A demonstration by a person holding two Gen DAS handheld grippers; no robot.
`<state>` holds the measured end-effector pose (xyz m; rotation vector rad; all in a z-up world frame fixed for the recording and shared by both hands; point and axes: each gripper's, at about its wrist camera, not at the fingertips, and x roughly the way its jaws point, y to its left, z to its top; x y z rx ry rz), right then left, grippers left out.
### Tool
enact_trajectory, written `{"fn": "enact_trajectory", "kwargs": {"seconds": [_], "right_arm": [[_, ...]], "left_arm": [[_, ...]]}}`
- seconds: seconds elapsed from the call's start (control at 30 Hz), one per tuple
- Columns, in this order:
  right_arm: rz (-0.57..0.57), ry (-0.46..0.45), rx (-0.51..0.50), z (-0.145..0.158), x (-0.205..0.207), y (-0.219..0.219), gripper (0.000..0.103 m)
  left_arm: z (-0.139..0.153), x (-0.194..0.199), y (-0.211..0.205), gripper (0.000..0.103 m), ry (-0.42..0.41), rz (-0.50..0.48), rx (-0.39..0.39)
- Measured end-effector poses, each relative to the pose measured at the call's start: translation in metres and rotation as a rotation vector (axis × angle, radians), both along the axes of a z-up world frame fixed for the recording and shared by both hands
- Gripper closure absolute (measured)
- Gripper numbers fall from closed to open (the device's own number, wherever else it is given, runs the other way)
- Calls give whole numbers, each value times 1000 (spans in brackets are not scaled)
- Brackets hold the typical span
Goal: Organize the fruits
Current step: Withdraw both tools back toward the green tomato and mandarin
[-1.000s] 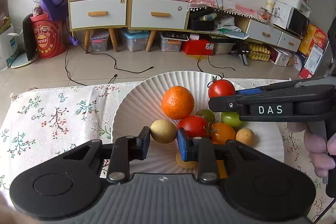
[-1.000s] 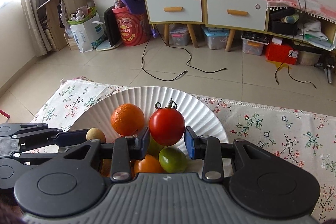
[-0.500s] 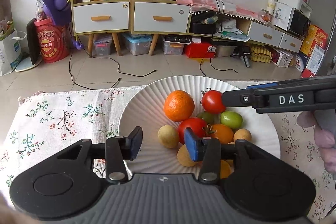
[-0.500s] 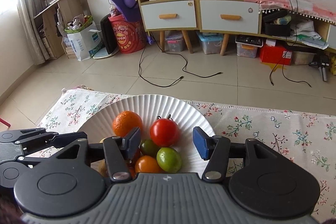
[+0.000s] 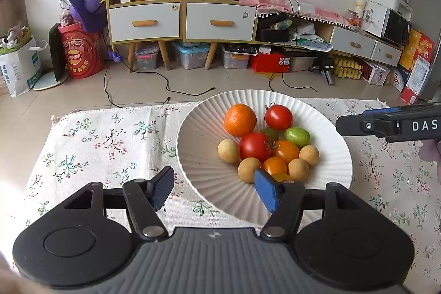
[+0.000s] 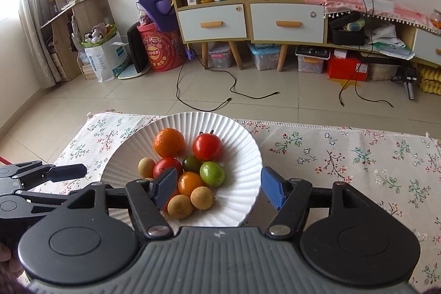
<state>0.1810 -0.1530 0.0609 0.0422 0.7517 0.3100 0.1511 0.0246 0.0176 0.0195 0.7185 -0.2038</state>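
Both claws, left claw (image 5: 213, 190) and right claw (image 6: 219, 190), just opened, releasing fruit onto plate (image 5: 198, 128).

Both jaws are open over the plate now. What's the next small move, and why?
Probably draw both grippers back off the white ribbed plate. The left gripper and right gripper have just been opening, nothing sits between their jaws, and every fruit visible already lies on the plate; none shows on the floral tablecloth.

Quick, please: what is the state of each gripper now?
Left gripper: open, holding nothing, jaws just opening.
Right gripper: open, holding nothing, jaws just opening.
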Motion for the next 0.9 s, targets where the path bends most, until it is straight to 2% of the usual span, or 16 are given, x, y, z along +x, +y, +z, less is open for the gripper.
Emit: {"fn": "enact_trajectory", "kwargs": {"seconds": [0.43, 0.53, 0.6, 0.77, 0.9], "right_arm": [[-32, 19, 12, -1, -35, -9, 21], [-41, 20, 19, -2, -41, -11, 15], [-50, 19, 29, -4, -46, -12, 9], [-71, 21, 24, -11, -56, -14, 4], [-93, 15, 1, -22, -65, -14, 2]], "left_arm": [[0, -30, 10, 15, 30, 44, 47], [-2, -37, 8, 12, 43, 44, 61], [-4, -43, 6, 6, 50, 46, 72], [-12, -55, 4, 5, 58, 42, 97], [-23, -62, 8, 5, 91, 45, 76]]}}
